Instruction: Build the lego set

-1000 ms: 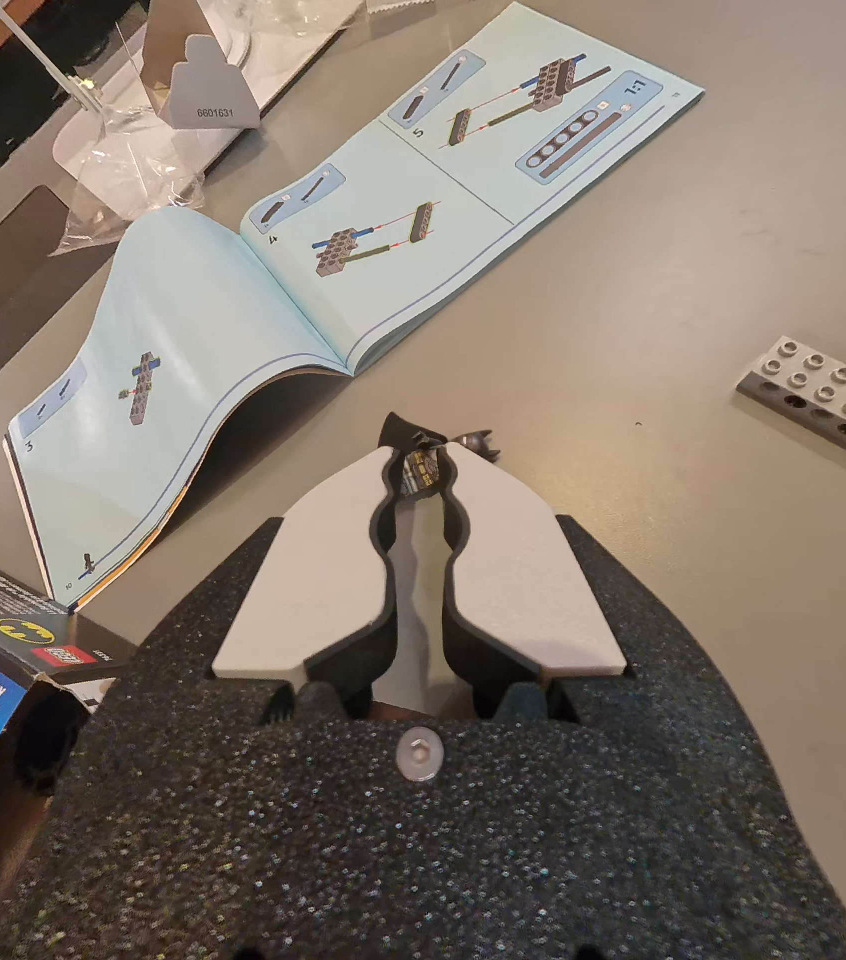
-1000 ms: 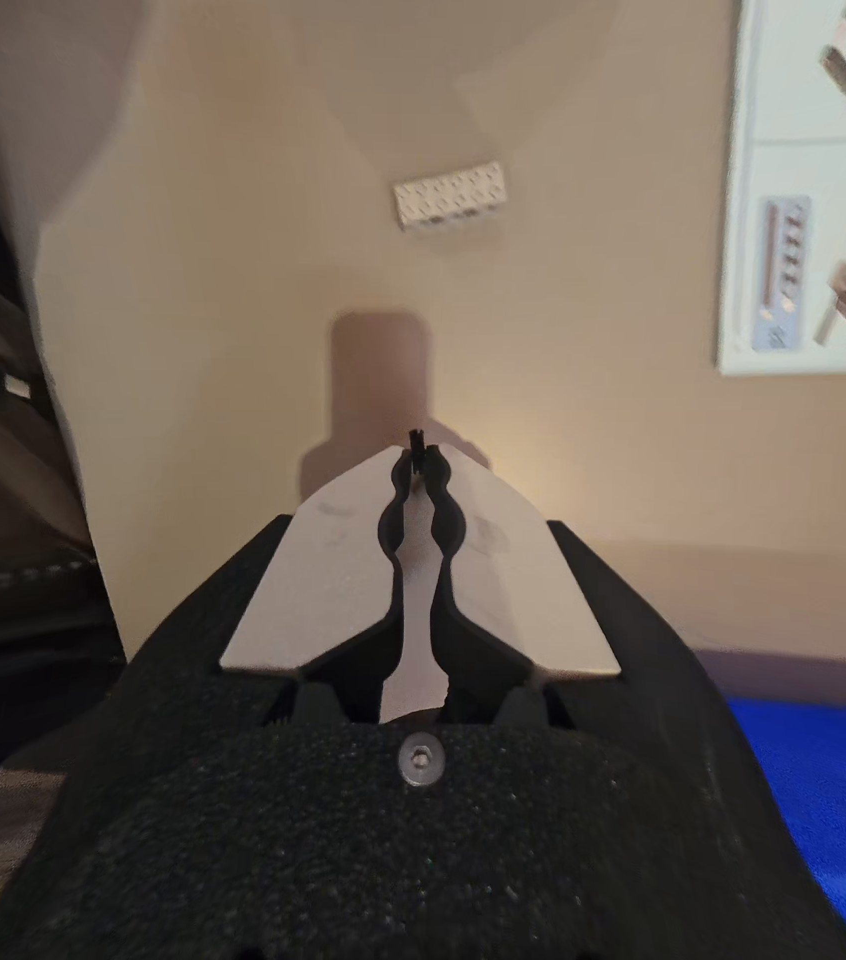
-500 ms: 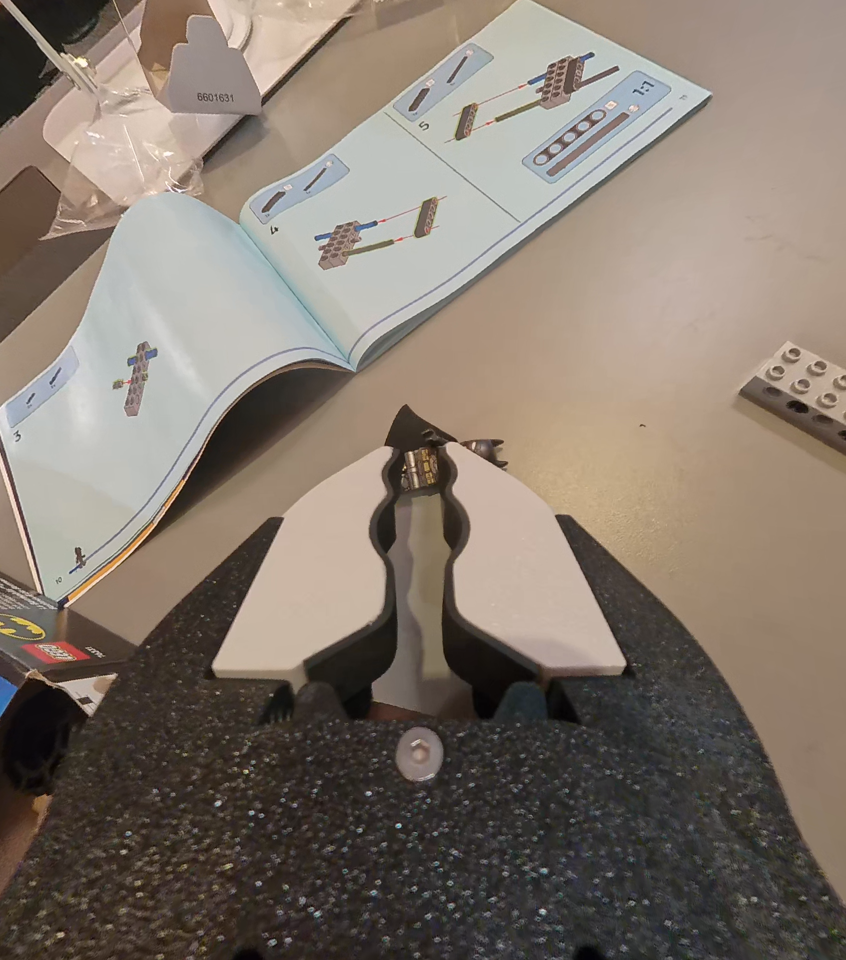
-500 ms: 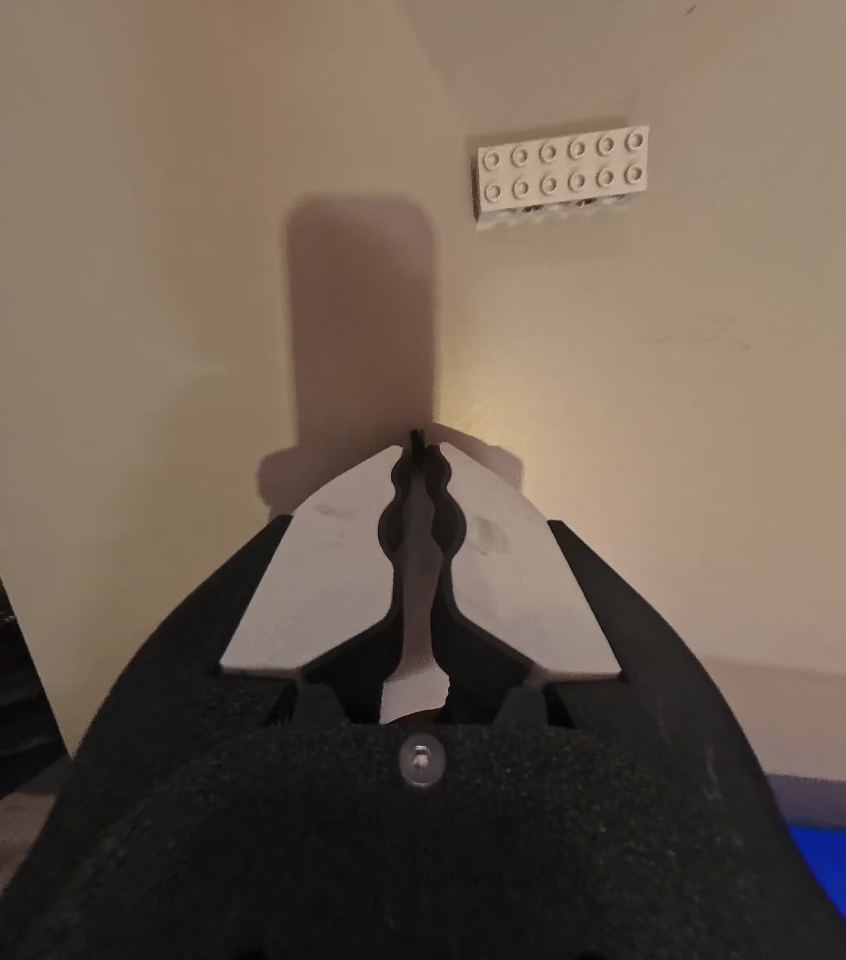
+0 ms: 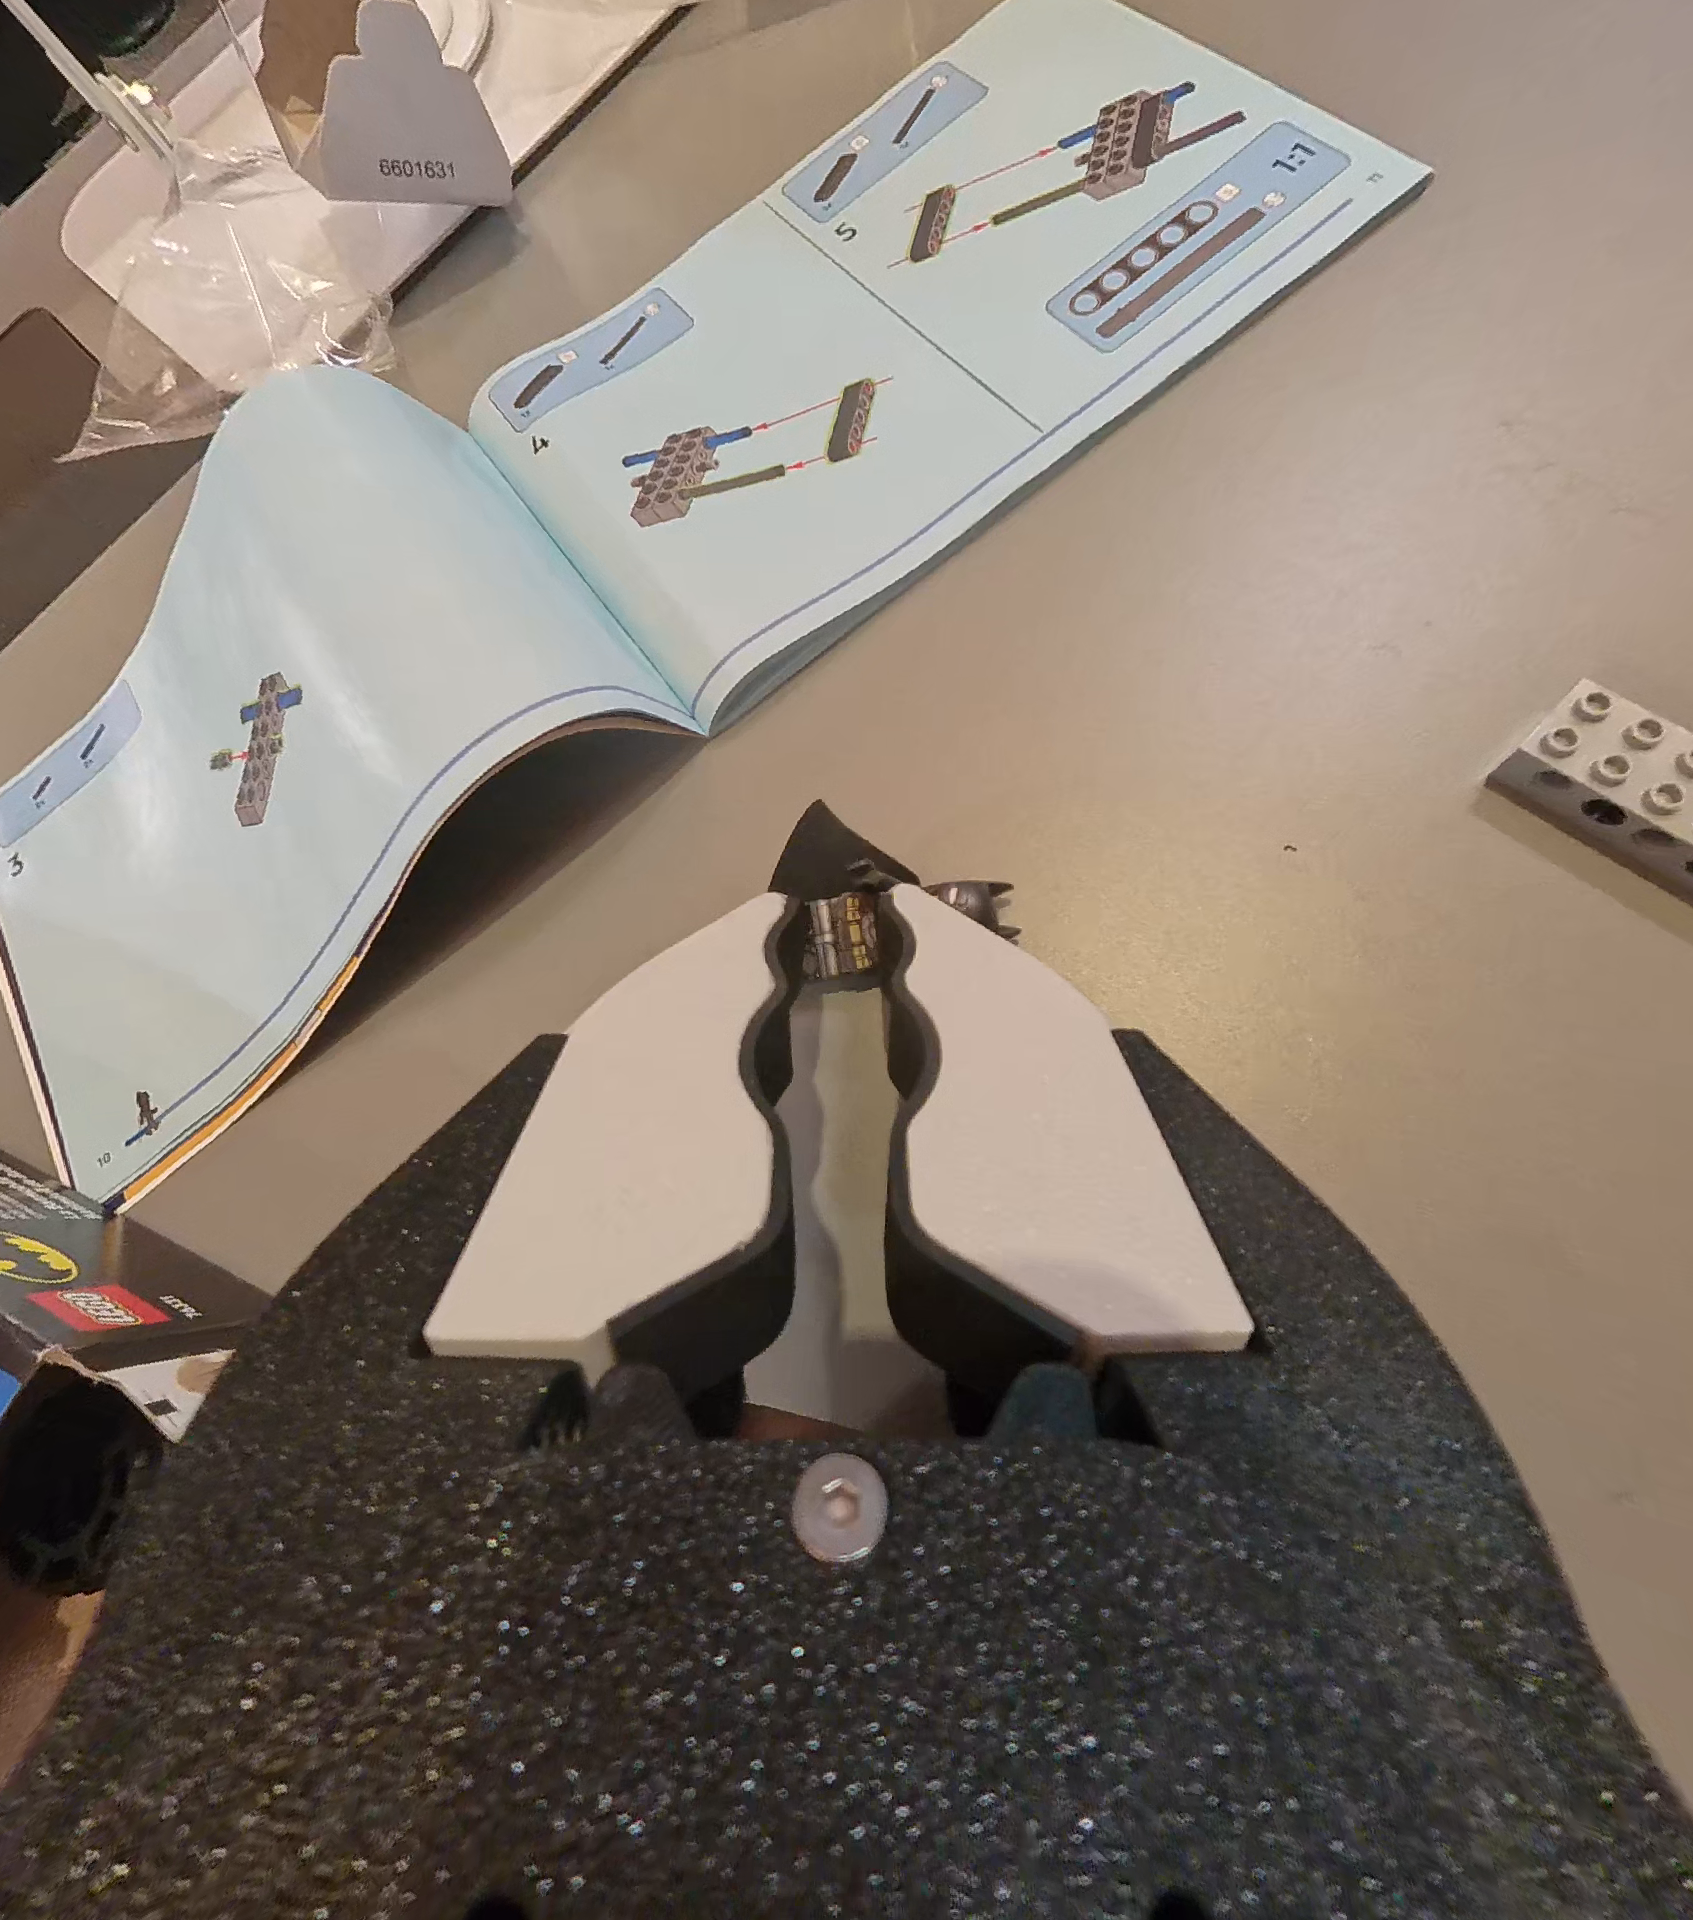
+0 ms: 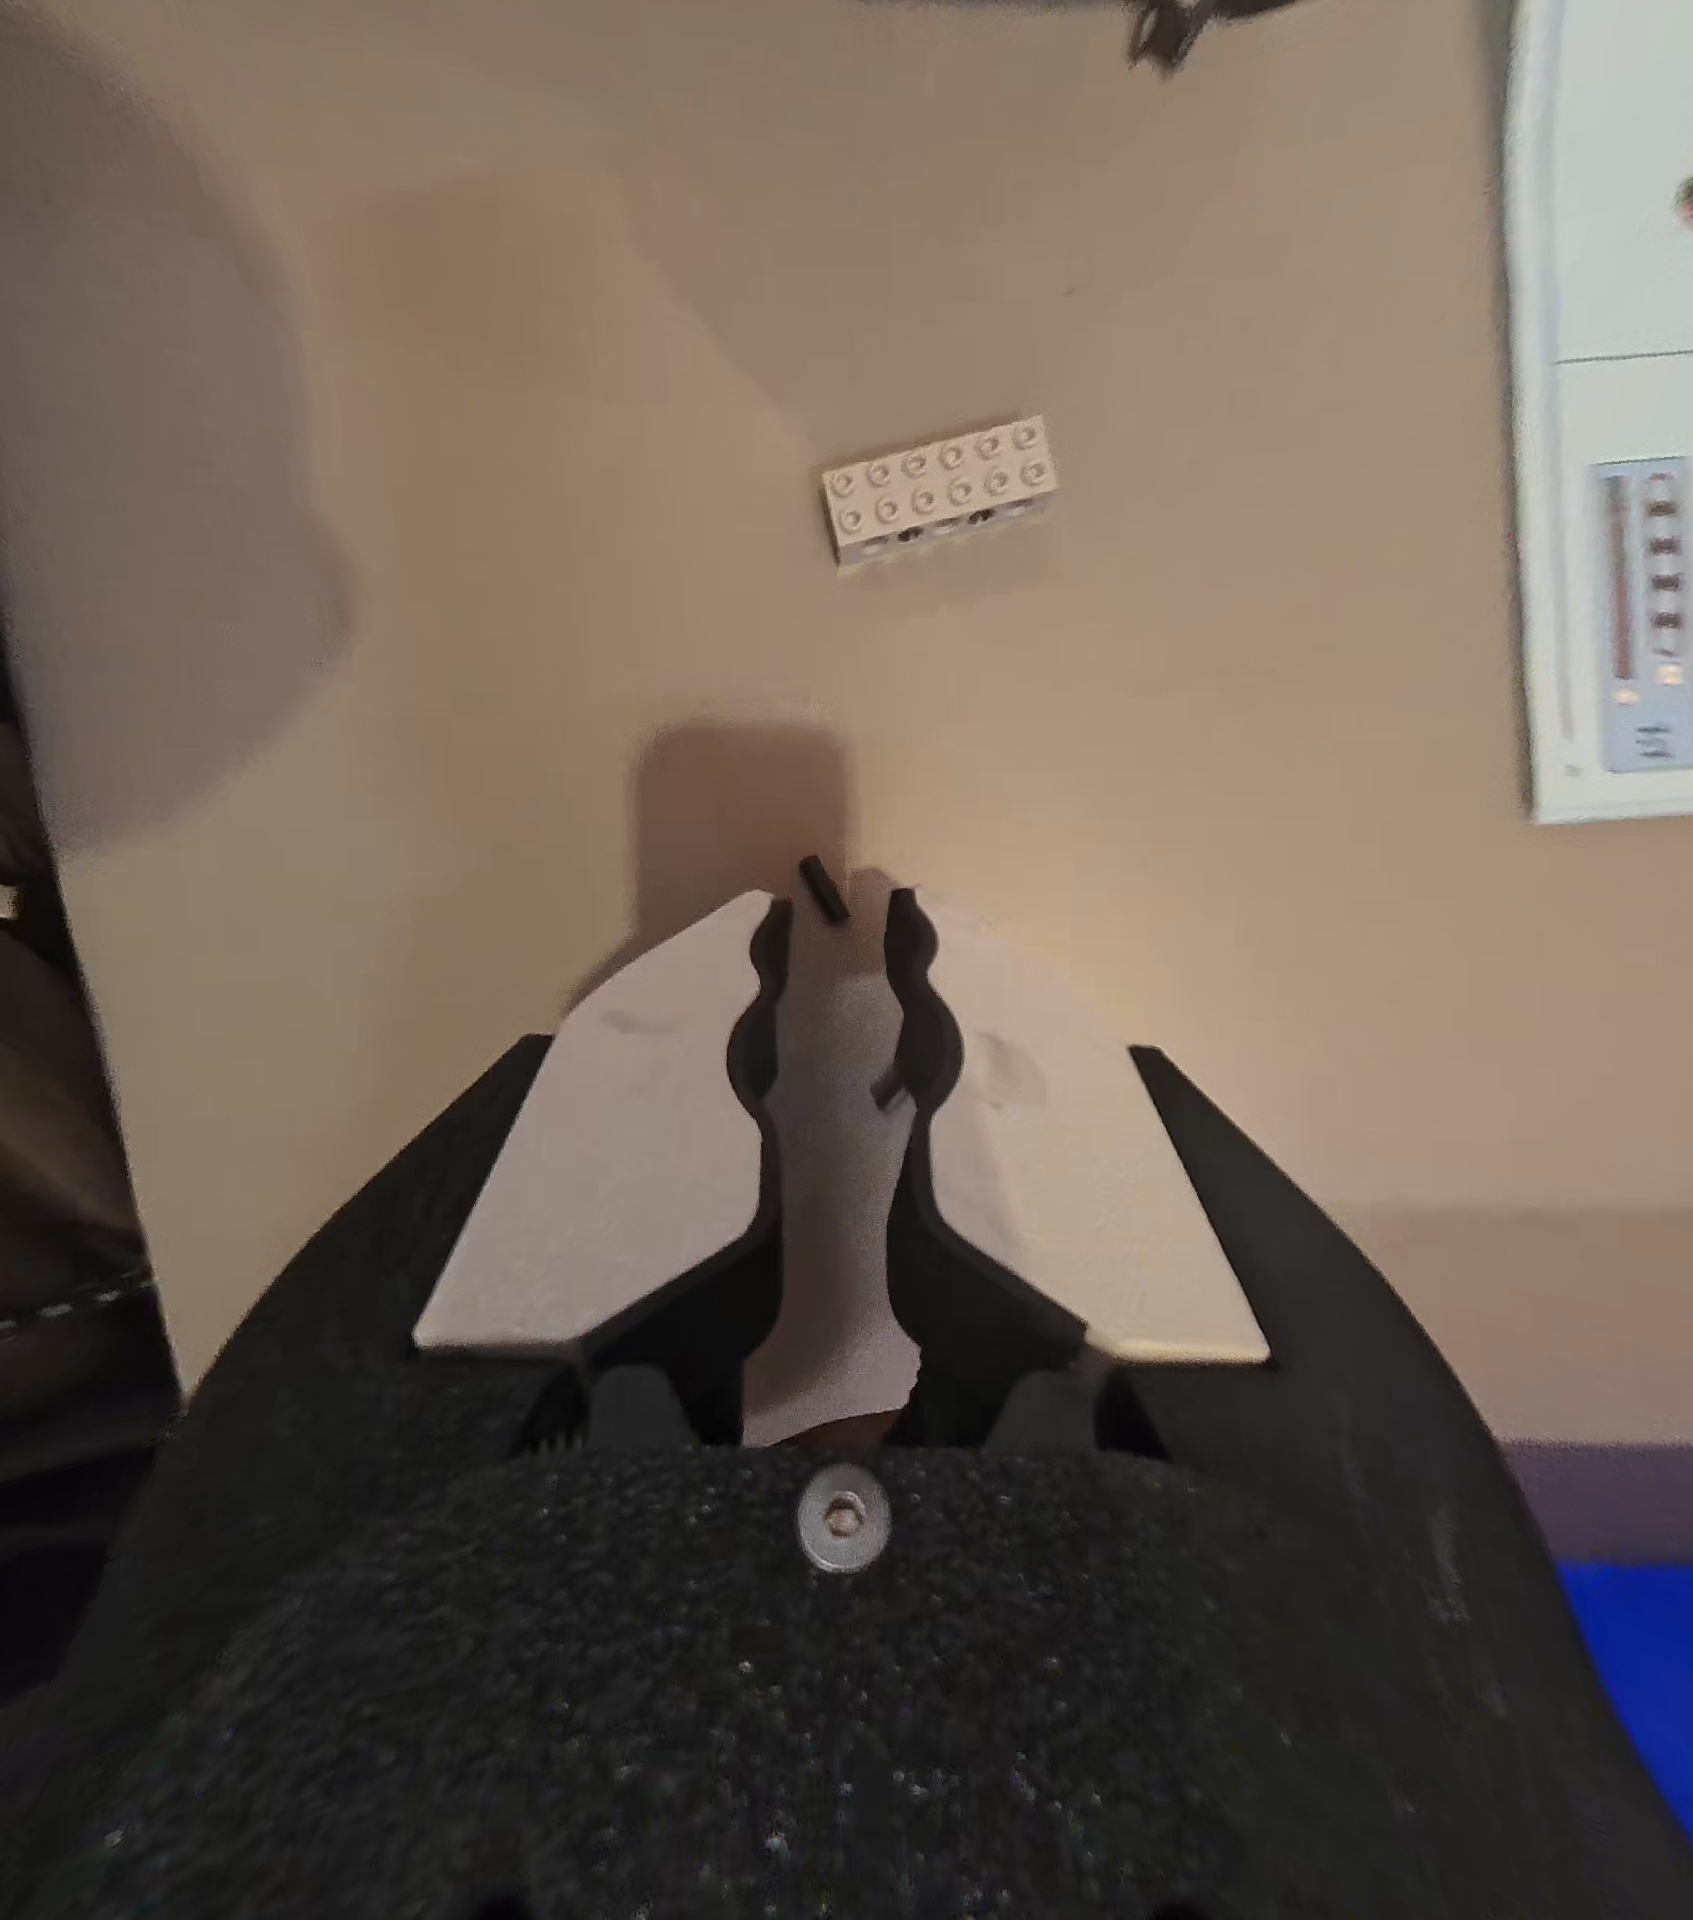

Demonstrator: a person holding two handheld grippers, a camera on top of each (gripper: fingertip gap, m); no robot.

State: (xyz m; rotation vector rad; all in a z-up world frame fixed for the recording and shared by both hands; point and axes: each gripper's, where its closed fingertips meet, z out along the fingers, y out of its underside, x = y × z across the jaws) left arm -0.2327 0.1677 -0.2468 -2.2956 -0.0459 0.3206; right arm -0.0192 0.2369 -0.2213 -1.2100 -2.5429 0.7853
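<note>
Left gripper [image 5: 840, 914]: the jaws pinch a small toy minifigure [image 5: 847, 930] at the tips, with both pads pressed on its printed torso. Its black cape [image 5: 821, 847] projects beyond the fingertips, and its dark cowled head [image 5: 977, 896] shows just right of the right fingertip. The gripper hangs above a grey-beige table [image 5: 1341, 520].

Far left of this gripper lies an open instruction booklet [image 5: 613, 436] with pale blue pages; its near-left page arches up off the table. Clear plastic bags [image 5: 229, 260] and a grey cardboard flap [image 5: 411, 125] lie beyond the booklet. A torn dark box [image 5: 0, 1278] sits at the near left edge. A light grey studded brick [image 5: 1663, 800] with side holes rests on the table, well apart to the right.

Right gripper [image 6: 837, 904]: the jaws are spread, with nothing gripped. A small black pin [image 6: 821, 888] lies tilted between the fingertips – neither pad touches it. The same brick [image 6: 941, 494] lies farther off on the table, and the booklet [image 6: 1673, 416] occupies the right edge of this view.
</note>
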